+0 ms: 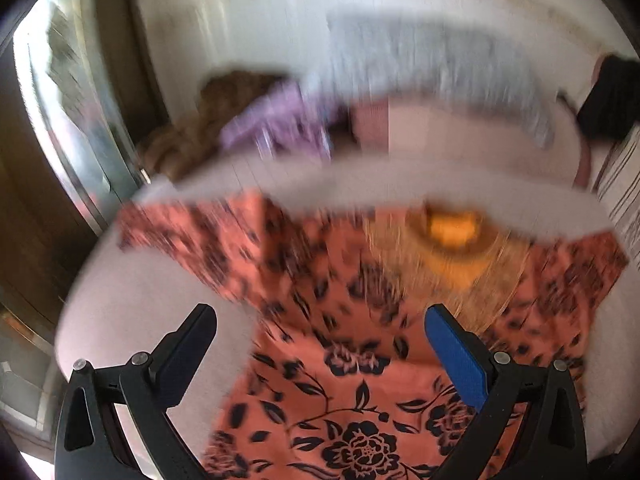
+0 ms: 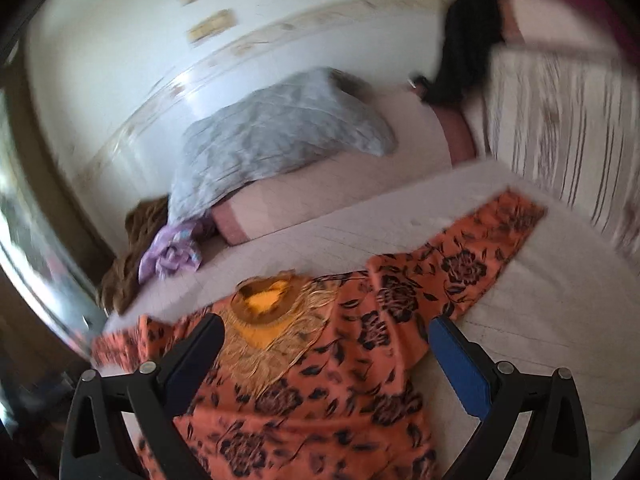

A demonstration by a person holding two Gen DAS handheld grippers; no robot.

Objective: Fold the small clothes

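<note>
An orange top with a black flower print (image 1: 340, 380) lies spread flat on a pale bed, both sleeves out to the sides. Its neckline (image 1: 452, 236) has a yellow lining and gold embroidery. In the right wrist view the same top (image 2: 320, 380) shows with its neckline (image 2: 264, 304) at the left and one sleeve (image 2: 480, 256) reaching right. My left gripper (image 1: 320, 320) hovers open above the top's body. My right gripper (image 2: 326, 330) hovers open above the chest, near the collar. Neither holds anything. Both views are blurred by motion.
A grey quilted pillow (image 2: 276, 136) lies at the head of the bed. A lilac cloth (image 2: 172, 256) and a brown garment (image 2: 120, 276) sit at the bed's left edge. A striped fabric (image 2: 560, 128) and a black object (image 2: 468, 40) are at the right. A window frame (image 1: 72, 120) runs along the left.
</note>
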